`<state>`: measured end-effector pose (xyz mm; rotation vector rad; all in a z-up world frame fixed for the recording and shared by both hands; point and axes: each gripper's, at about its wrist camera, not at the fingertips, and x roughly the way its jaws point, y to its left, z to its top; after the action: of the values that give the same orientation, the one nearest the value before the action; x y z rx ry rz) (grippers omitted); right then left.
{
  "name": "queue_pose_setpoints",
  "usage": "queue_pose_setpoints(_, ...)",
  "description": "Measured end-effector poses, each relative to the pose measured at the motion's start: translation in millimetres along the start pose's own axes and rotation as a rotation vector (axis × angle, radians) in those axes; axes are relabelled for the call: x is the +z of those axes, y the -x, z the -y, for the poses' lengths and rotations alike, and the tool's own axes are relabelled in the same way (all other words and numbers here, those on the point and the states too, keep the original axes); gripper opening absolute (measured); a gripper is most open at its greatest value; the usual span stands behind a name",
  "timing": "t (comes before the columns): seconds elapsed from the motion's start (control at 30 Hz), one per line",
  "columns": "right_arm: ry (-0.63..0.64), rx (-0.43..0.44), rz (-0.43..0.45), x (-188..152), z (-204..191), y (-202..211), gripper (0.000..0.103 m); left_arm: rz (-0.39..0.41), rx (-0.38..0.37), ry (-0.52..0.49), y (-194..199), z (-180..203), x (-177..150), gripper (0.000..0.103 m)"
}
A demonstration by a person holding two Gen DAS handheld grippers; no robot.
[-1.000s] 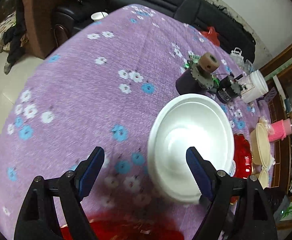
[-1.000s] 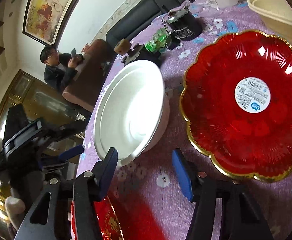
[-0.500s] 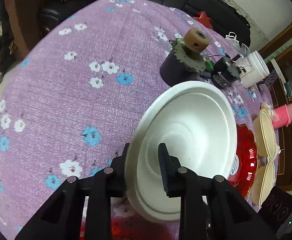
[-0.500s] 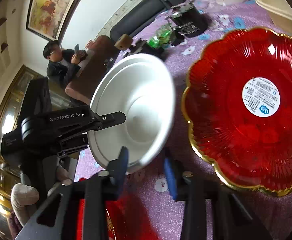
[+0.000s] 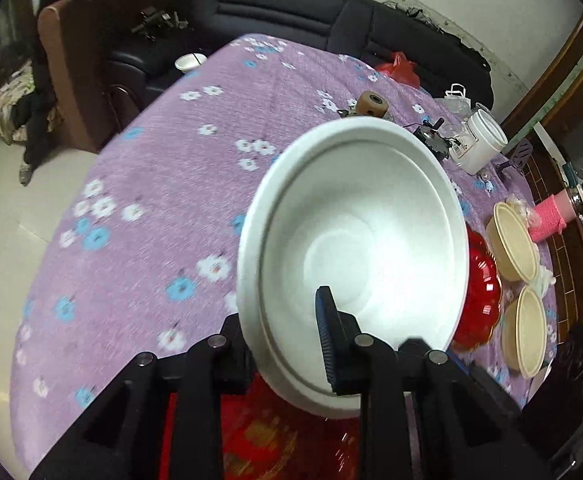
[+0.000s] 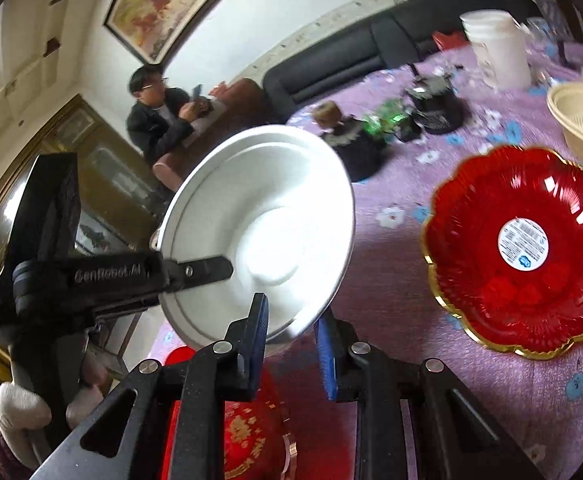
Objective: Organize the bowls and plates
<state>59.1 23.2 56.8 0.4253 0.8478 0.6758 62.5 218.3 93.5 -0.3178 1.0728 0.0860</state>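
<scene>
A large white bowl (image 5: 355,240) is lifted off the purple flowered table (image 5: 151,200) and tilted. My left gripper (image 5: 287,344) is shut on its near rim. In the right wrist view the same white bowl (image 6: 267,220) sits between the fingers of my right gripper (image 6: 291,332), which are closed on its lower rim; the left gripper's finger (image 6: 199,268) reaches in from the left. A red scalloped plate with a gold edge (image 6: 523,248) lies on the table to the right, also partly seen in the left wrist view (image 5: 479,280).
Two cream bowls (image 5: 515,244) (image 5: 527,328) lie at the right edge. A white tub (image 5: 479,144), black gadgets (image 6: 435,108) and a pink item (image 5: 551,216) stand at the back. A red dish (image 6: 247,428) lies under the grippers. A seated person (image 6: 155,116) is beyond the table.
My left gripper closed on the bowl's rim and lifted it off the table, tilting it. My right gripper closed on the bowl's other rim.
</scene>
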Motion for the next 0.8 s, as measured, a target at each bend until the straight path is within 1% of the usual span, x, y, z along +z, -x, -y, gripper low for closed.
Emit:
queue_pose_setpoints(0.07,0.023,0.011,-0.006,-3.9,-8.0,0.5,0.026,0.010,0.020,-0.001,8.7,-5.7,-10.3,0.025)
queue_pose_setpoints(0.27,0.077,0.072,-0.031,-16.7,-32.0,1.8,0.026,0.024,0.037,0.072,38.2,-35.4,-47.0,0.025)
queue_pose_setpoints(0.43,0.132,0.116,-0.059,-31.5,-56.2,2.6,0.026,0.061,0.066,0.073,63.4,-50.5,-75.1,0.025)
queue_pose_setpoints(0.57,0.181,0.115,-0.051,-43.2,-73.3,13.3,0.026,0.074,0.069,0.066,74.5,-53.2,-91.0,0.025)
queue_pose_setpoints(0.67,0.189,0.101,-0.053,-55.4,-76.9,27.2,0.026,0.077,0.043,0.059,77.3,-51.4,-102.8,0.025)
queue_pose_setpoints(0.8,0.186,0.068,-0.063,-67.6,-73.2,44.5,0.026,0.068,-0.022,0.055,75.2,-48.0,-124.0,0.025)
